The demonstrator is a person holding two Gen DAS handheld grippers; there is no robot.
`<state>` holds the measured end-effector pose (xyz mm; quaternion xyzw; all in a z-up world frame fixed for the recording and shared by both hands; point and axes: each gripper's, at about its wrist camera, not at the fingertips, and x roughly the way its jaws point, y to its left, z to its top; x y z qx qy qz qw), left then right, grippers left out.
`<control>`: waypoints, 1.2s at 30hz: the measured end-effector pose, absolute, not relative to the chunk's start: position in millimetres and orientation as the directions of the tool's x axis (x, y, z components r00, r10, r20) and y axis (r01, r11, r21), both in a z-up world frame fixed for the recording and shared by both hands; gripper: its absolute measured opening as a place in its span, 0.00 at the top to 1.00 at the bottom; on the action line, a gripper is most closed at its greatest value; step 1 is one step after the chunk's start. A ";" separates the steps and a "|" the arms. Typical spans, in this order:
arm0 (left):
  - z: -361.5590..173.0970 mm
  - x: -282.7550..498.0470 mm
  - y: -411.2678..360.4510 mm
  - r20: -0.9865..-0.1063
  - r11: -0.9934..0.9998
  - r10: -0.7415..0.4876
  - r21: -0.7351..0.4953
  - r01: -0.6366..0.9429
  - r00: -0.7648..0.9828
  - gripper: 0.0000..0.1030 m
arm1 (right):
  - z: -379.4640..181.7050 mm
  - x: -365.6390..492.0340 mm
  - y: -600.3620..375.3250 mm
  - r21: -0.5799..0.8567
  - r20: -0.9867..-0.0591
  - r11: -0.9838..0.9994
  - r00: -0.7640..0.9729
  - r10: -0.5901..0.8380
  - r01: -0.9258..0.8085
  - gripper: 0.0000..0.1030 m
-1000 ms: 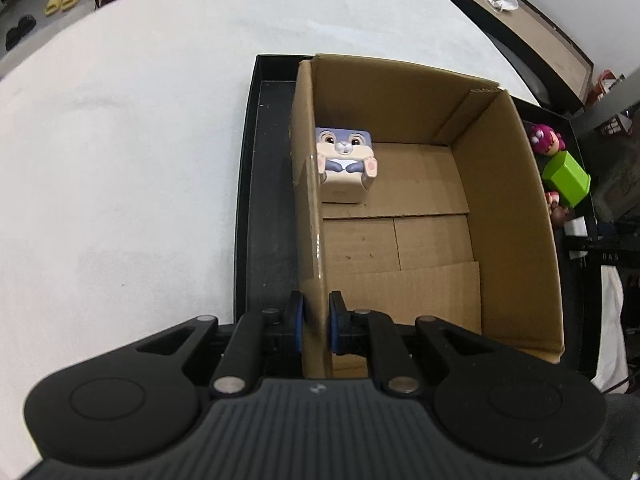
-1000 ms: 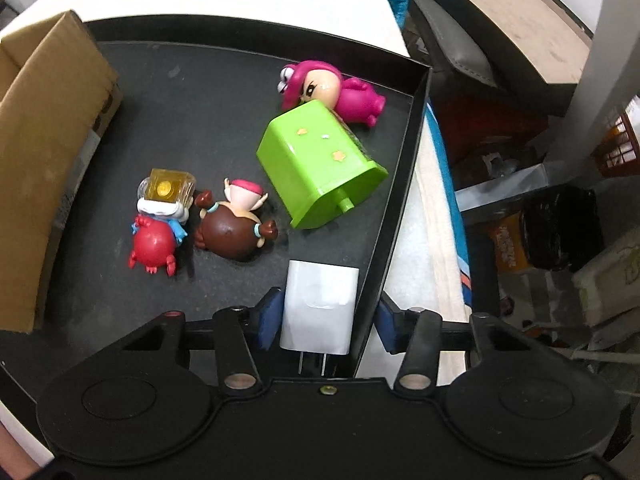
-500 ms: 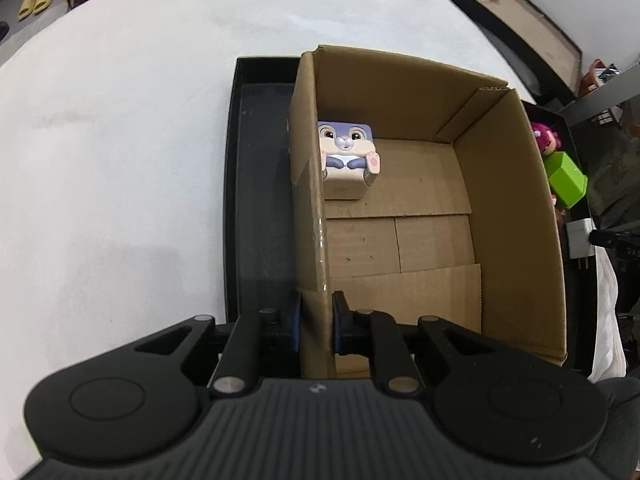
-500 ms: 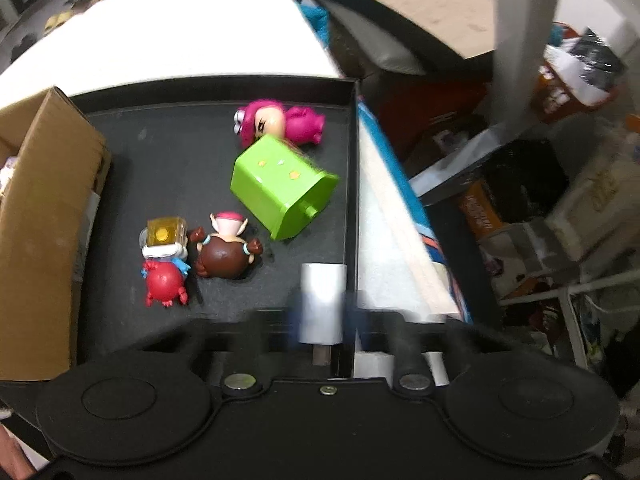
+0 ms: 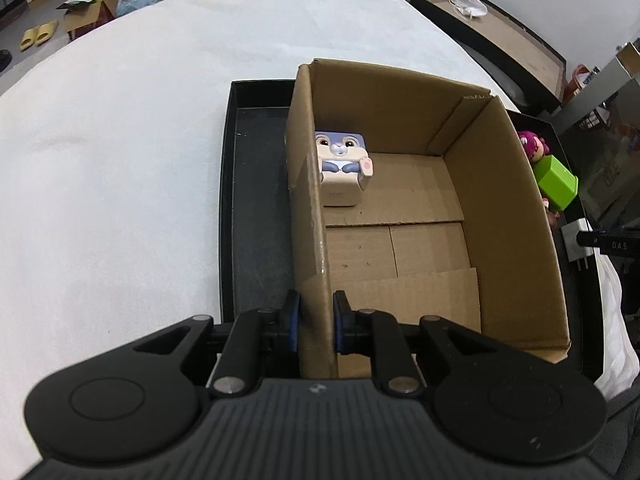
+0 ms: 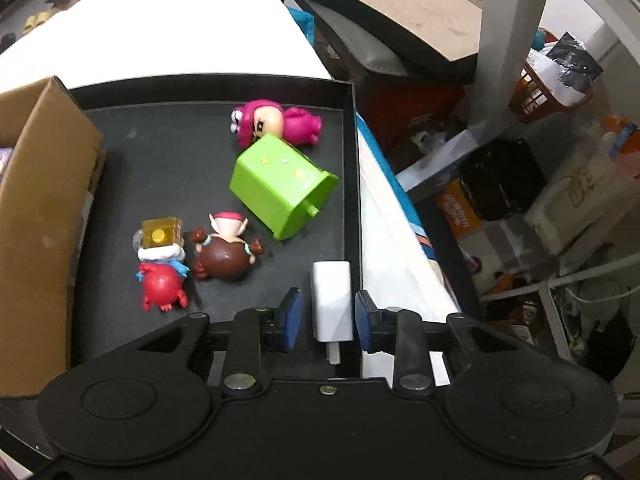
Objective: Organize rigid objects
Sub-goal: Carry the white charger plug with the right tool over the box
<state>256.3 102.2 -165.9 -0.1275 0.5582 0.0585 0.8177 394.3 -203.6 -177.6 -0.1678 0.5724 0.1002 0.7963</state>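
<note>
Two grippers in play. Left gripper (image 5: pixel 314 326) pinches the cardboard box (image 5: pixel 500 184) wall at lower centre of its view; bunny cube (image 5: pixel 343 168) sits inside, upper left. Right gripper (image 6: pixel 329 316) is opening, pads just clear of the white charger (image 6: pixel 332 300) between them, lower centre, by the black tray (image 6: pixel 352 168) right rim.

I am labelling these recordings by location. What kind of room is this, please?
Probably a workroom or storage area, not a tidy home: cluttered shelving with bags and a basket, a spare cardboard-topped table, and slippers on the bare floor.
</note>
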 end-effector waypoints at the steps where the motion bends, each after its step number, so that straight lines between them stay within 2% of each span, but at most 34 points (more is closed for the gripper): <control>1: -165.4 255.5 101.8 -0.926 0.960 -0.039 -0.139 -0.242 0.374 0.85 | -179.2 394.5 -204.3 -0.146 -0.947 0.926 0.319 -0.029 -0.349 0.70; 3: -165.3 252.9 100.4 -0.922 0.961 -0.029 -0.132 -0.242 0.386 0.85 | -181.3 394.8 -204.4 -0.166 -0.945 0.923 0.324 -0.048 -0.347 0.70; 7: -165.2 246.3 103.0 -0.915 0.956 -0.037 -0.149 -0.251 0.402 0.86 | -179.0 393.4 -201.5 -0.141 -0.949 0.923 0.314 -0.023 -0.359 0.81; 12: -164.9 238.2 103.3 -0.904 0.955 -0.038 -0.159 -0.252 0.426 0.85 | -191.7 394.5 -199.1 -0.162 -0.959 0.922 0.277 -0.063 -0.352 0.78; 18: -166.1 236.6 104.2 -0.893 0.951 -0.044 -0.175 -0.256 0.447 0.85 | -203.2 391.2 -195.9 -0.200 -0.956 0.915 0.273 -0.104 -0.351 0.80; 36: -166.8 232.2 110.3 -0.888 0.927 -0.061 -0.219 -0.303 0.455 0.85 | -82.0 367.7 -124.1 -0.119 -0.885 0.877 0.450 0.118 -0.465 0.80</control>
